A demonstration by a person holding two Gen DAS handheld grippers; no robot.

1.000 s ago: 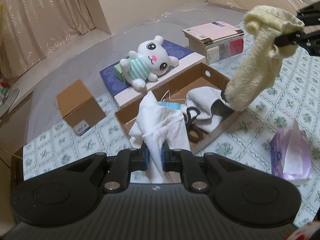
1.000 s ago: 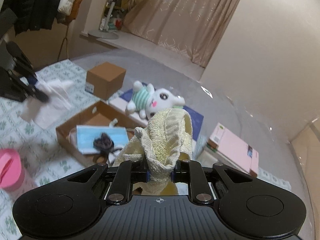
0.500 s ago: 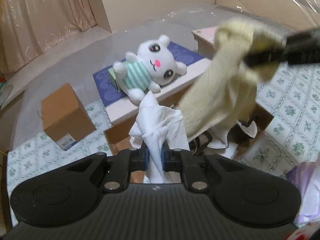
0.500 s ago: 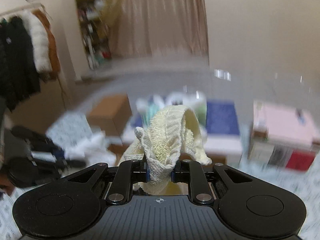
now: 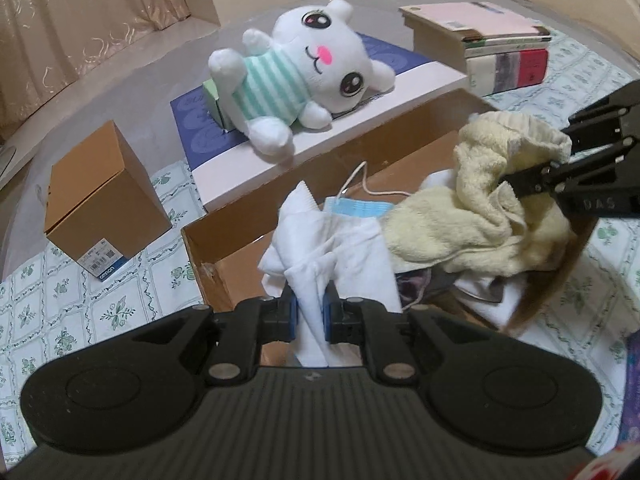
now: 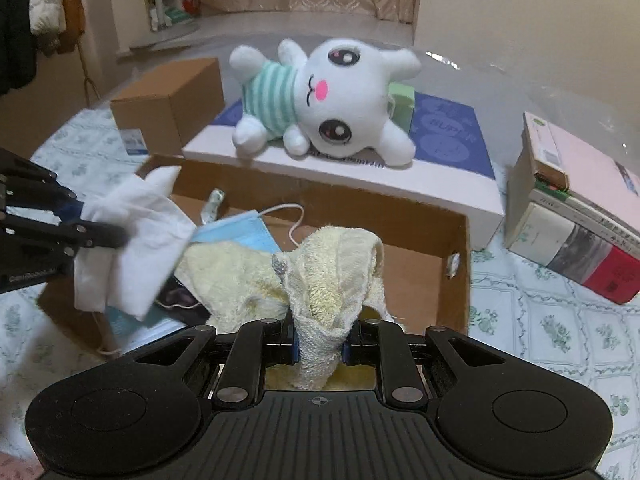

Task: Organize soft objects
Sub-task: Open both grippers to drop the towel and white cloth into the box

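My left gripper [image 5: 310, 314] is shut on a white cloth [image 5: 332, 256], held over the near left part of the open cardboard box [image 5: 224, 240]. My right gripper [image 6: 320, 342] is shut on a pale yellow towel [image 6: 336, 280], whose lower end lies inside the cardboard box [image 6: 456, 236]. In the left wrist view the right gripper [image 5: 524, 184] pinches the yellow towel [image 5: 472, 216] at the right. In the right wrist view the left gripper [image 6: 104, 236] holds the white cloth [image 6: 132, 248] at the left. A blue face mask [image 6: 240, 228] and dark items lie in the box.
A white plush rabbit [image 5: 296, 76] in a striped shirt lies on a blue and white flat box [image 5: 320, 148] behind the cardboard box. A small brown carton [image 5: 100, 208] stands at the left, stacked books [image 5: 492, 56] at the right. A flowered tablecloth [image 5: 80, 320] covers the table.
Both grippers have come down toward the cardboard box. The yellow towel, which hung high at the right, now rests partly inside the box. The white cloth has moved closer over the box.
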